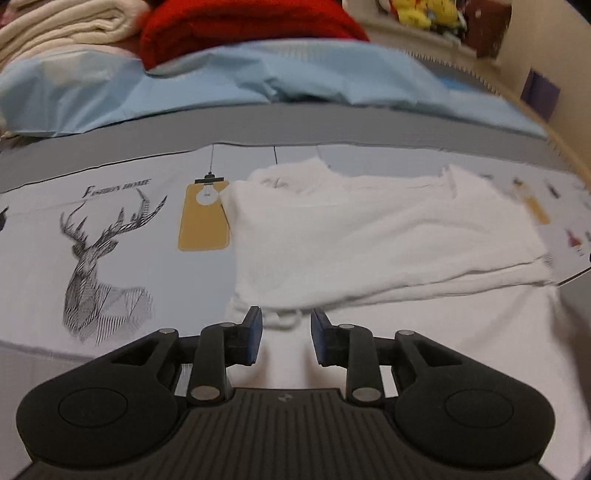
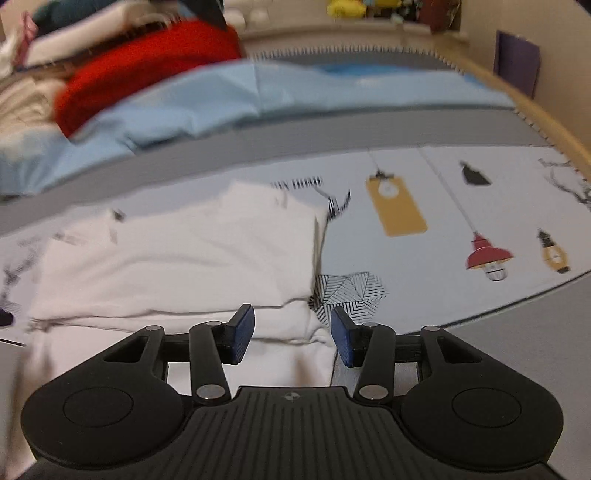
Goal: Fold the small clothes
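A small white garment (image 1: pixel 376 236) lies partly folded on the printed bedsheet (image 1: pixel 110 236), its upper layer doubled over the lower one. My left gripper (image 1: pixel 287 325) is open, its blue pads on either side of a bunched white edge at the garment's near left corner, not closed on it. In the right wrist view the same garment (image 2: pixel 184 258) fills the left half. My right gripper (image 2: pixel 291 328) is open above the garment's near right corner, with nothing between the pads.
A light blue quilt (image 1: pixel 258 74) lies across the bed behind the garment. A red cloth (image 1: pixel 240 26) and folded cream blankets (image 1: pixel 55 26) sit at the back left. A wooden bed edge (image 2: pixel 546 118) curves along the right. Printed sheet (image 2: pixel 443 229) shows right of the garment.
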Action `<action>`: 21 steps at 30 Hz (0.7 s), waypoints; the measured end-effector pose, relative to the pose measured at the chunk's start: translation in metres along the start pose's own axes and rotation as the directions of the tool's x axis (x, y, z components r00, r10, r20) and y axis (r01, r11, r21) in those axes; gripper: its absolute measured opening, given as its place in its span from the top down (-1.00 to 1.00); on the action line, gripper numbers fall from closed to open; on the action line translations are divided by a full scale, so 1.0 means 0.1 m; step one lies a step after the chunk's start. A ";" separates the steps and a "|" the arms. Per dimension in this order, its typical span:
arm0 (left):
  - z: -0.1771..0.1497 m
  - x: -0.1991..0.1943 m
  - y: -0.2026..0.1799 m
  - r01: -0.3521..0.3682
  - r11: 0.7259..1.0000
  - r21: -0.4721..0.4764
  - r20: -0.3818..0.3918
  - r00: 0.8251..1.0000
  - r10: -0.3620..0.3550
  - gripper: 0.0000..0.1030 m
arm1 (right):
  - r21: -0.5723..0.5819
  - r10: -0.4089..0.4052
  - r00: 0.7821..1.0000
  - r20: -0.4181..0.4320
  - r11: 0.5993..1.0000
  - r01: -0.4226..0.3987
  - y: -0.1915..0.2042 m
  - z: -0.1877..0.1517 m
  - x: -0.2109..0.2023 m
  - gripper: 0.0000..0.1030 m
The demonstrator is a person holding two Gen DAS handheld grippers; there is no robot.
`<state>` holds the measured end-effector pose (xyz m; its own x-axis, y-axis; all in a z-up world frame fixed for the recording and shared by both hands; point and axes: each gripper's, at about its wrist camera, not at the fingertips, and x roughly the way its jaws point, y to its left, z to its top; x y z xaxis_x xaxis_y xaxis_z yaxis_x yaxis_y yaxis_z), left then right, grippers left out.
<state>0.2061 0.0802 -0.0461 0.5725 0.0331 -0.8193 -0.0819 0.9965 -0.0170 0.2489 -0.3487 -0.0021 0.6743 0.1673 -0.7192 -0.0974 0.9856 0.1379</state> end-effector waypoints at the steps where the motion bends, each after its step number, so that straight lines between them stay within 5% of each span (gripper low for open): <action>1: -0.04 -0.10 -0.02 0.000 1.000 -0.002 0.006 1.000 0.000 0.34 | 0.007 0.011 1.000 0.012 1.000 -0.011 -0.01 -0.06 -0.14 0.07; 11: -0.93 -1.20 -0.09 0.018 1.000 0.015 0.055 0.998 -0.019 0.20 | 0.035 0.057 0.991 0.122 0.997 -0.062 -0.02 -0.91 -1.32 0.07; 15: -1.46 -1.28 0.05 0.038 0.999 0.020 0.026 0.999 -0.038 0.20 | 0.096 0.047 0.997 0.062 0.994 -0.053 -0.17 -1.42 -1.30 0.07; 17: -1.67 -1.19 0.18 0.027 0.999 -0.037 -0.057 0.998 -0.029 0.20 | 0.131 0.019 0.999 -0.029 0.991 -0.015 -0.25 -1.60 -1.21 0.16; 21: -1.93 -1.00 0.45 0.090 0.976 -0.197 -0.162 0.979 -0.123 0.20 | 0.179 0.011 0.991 -0.130 0.984 0.012 -0.41 -1.72 -1.03 0.16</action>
<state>-0.0122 0.1064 -0.0752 0.4385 -0.1030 -0.8928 -0.1893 0.9605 -0.2038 0.0577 -0.4026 -0.0509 0.5723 0.1799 -0.8001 0.0435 0.9676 0.2487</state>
